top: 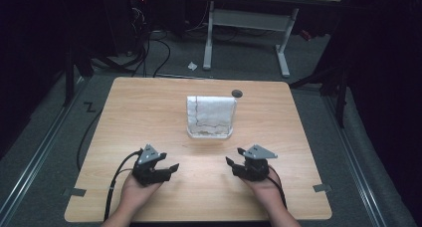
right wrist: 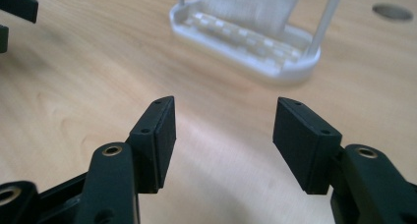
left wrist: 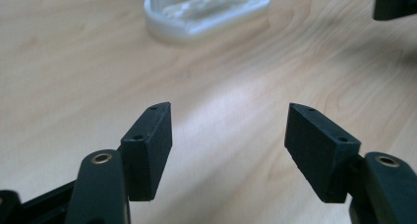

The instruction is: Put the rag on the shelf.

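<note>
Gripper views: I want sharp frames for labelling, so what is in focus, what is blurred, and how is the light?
Left gripper view: the left gripper is crisp, the white rack soft, with pale glare on the table. Right gripper view: the right gripper is sharp, the rack blurred. High view: the table is lit, the surroundings dark.

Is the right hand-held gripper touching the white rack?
Apart. The high view shows bare table between the right hand-held gripper and the white rack.
</note>
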`<act>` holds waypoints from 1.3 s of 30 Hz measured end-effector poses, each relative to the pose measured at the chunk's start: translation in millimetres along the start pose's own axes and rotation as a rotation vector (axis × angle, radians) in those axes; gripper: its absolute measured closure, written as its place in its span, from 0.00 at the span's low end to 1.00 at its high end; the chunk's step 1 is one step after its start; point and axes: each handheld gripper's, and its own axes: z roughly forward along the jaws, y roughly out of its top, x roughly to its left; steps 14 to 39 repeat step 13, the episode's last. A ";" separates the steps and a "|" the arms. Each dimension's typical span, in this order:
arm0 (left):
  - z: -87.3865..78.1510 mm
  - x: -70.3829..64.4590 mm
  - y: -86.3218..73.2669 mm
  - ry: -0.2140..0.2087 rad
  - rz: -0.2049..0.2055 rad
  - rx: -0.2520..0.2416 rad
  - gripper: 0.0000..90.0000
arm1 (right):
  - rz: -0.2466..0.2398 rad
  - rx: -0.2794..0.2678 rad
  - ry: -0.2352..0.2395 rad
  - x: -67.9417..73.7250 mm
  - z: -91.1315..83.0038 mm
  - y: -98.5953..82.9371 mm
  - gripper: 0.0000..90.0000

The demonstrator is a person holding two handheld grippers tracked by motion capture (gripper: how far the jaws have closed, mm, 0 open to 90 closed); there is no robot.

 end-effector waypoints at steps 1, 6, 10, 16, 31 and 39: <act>-2.8 -1.2 -2.7 0.007 -0.001 0.023 0.40 | 0.020 -0.015 -0.005 2.5 -4.2 -10.2 0.50; -0.6 -3.8 -2.3 -0.003 0.015 0.044 0.41 | -0.042 0.022 -0.019 4.5 -5.7 -20.0 0.48; 7.6 -2.8 -0.7 -0.020 -0.009 0.041 0.42 | -0.016 0.029 -0.021 0.1 0.6 -19.2 0.47; 5.9 -3.0 -0.5 -0.024 -0.011 0.027 0.40 | -0.021 0.034 -0.018 0.1 0.7 -20.9 0.48; 5.9 -3.0 -0.5 -0.024 -0.011 0.027 0.40 | -0.021 0.034 -0.018 0.1 0.7 -20.9 0.48; 5.9 -3.0 -0.5 -0.024 -0.011 0.027 0.40 | -0.021 0.034 -0.018 0.1 0.7 -20.9 0.48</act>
